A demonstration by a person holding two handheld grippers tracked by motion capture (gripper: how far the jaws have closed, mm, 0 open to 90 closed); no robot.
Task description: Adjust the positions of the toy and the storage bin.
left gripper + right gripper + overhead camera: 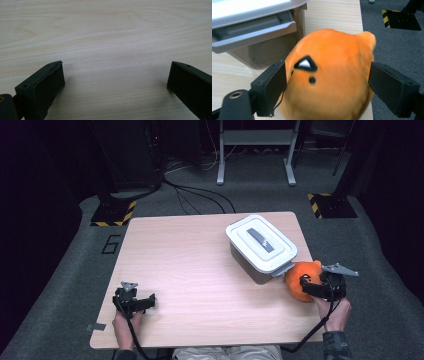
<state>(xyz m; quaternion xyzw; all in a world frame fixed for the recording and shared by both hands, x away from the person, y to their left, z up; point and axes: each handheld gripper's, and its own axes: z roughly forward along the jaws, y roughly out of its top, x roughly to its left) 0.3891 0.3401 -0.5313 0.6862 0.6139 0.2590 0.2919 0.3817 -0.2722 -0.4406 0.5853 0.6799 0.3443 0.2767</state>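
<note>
Orange plush toy [301, 281] sat at the right edge of the table [200, 270] in the high view, just beside the near corner of a grey storage box [261, 247] whose lid was on and shut. The right gripper [313, 287] was level with the toy, its jaws around it; the left gripper [142, 302] rested well apart, near the table's front left corner, holding nothing.

From the left gripper view, the jaws stood wide apart over bare wood, nothing between them.

From the right gripper view, the toy [329, 77] filled the gap between the jaws (a small black-and-white eye patch facing the camera), yet the pads stood spread at its flanks: the left pad seemed to brush the plush at most, the right stood clear of it, so no real grip showed. The box [259, 32] stood just behind, closed.

By my reading, the toy was merely lying loose beside the box; putting it inside, if that was the aim, was all left to do, lid included
</note>
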